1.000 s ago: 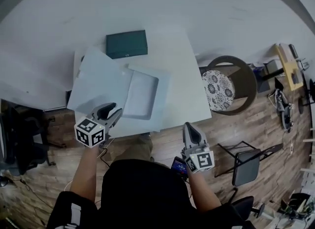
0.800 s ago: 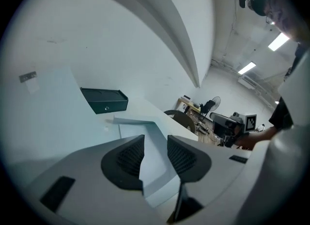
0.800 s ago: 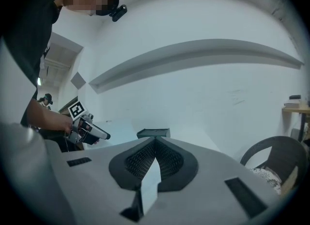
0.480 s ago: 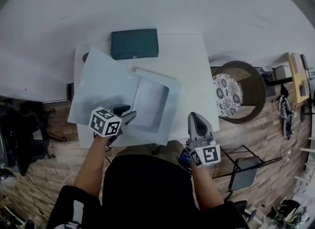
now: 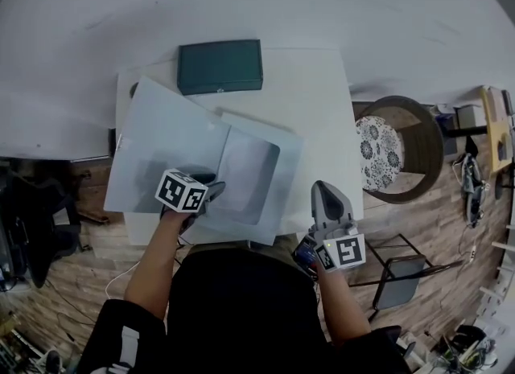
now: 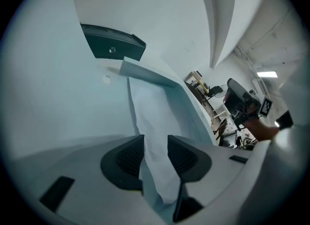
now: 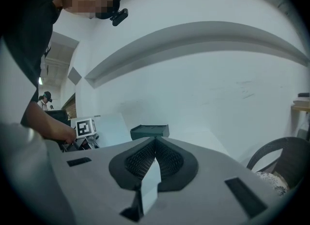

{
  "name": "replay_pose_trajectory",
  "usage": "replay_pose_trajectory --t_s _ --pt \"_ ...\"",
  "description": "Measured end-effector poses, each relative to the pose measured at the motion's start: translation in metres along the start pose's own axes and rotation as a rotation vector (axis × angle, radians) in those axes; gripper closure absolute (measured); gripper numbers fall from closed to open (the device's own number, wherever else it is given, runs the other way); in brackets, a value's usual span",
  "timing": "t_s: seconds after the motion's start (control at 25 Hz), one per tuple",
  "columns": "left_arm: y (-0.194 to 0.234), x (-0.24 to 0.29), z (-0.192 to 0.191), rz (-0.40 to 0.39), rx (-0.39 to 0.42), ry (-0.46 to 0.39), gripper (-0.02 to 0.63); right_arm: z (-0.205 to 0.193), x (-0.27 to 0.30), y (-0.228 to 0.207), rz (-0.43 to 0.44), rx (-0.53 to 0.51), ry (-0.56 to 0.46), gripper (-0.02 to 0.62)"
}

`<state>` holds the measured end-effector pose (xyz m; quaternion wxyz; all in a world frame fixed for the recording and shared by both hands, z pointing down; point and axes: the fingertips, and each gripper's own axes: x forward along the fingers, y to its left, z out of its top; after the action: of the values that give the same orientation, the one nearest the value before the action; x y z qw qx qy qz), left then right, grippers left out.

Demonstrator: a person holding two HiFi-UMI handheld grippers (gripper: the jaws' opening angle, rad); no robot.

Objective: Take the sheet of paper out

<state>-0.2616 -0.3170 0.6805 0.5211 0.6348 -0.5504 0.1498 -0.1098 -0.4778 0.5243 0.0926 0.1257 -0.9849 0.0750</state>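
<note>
One sheet (image 5: 245,173), long axis toward box (image 5: 220,67)

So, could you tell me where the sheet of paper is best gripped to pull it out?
Probably by its near edge, coming from the person's side: the sheet of paper lies in the open folder, and that edge curls up between the parted jaws of the left gripper.
</note>
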Motion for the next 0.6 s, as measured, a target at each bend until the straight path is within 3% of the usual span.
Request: replay_pose_trajectory --t_s 0.28,0.6 --pt "0.006 0.015 -0.011 -0.017 -0.055 0.07 0.471 -0.005 0.022 -0.007 0.051 0.006 0.022 0.584" --pt "0.01 0.018 -0.013 -0.033 -0.104 0.084 0.49 -0.006 0.035 -0.013 0.082 0.013 0.039 0.584"
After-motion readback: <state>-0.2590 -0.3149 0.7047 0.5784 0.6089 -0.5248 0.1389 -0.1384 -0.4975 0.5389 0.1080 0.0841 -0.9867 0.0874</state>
